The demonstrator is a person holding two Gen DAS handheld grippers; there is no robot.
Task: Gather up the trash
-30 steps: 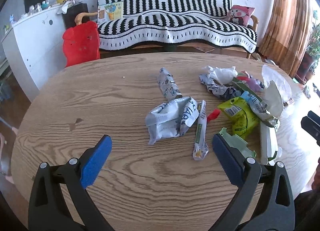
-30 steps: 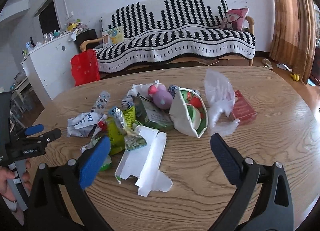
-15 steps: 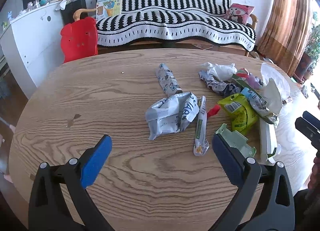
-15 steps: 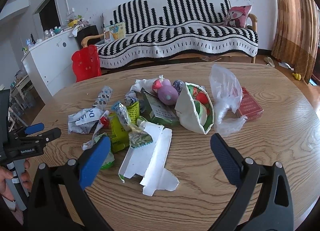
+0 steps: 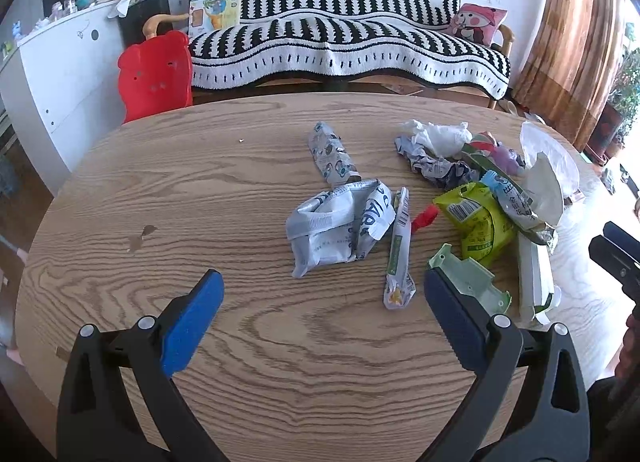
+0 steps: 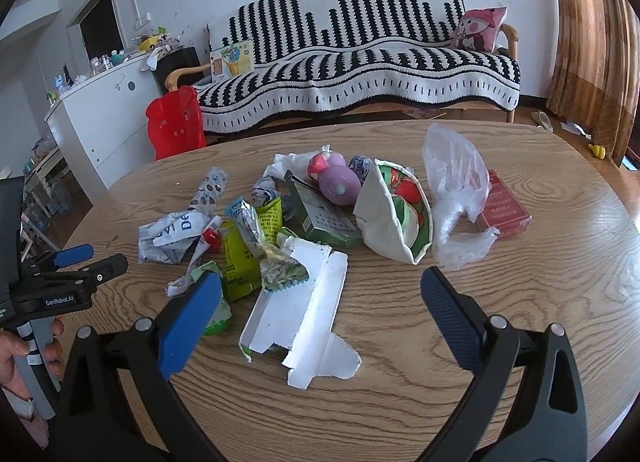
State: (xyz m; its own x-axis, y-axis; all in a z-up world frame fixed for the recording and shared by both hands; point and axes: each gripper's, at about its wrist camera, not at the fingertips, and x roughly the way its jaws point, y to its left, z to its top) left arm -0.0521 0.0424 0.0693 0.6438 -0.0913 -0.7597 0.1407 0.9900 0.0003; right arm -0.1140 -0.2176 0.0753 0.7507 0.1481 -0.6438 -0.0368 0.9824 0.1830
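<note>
the right gripper (image 5: 616, 258) is cut off by the left view's right edge, so its jaws cannot be read there. the red box (image 6: 505, 206) sits partly behind the clear bag (image 6: 456, 197). the green carton (image 6: 324, 217) is half buried under the paper bowl (image 6: 396, 213) and toy eggs (image 6: 338, 183). print on the wrappers (image 5: 340, 221) is too small to read. the hand (image 6: 16, 358) on the left gripper (image 6: 72, 274) runs off the frame.
</note>
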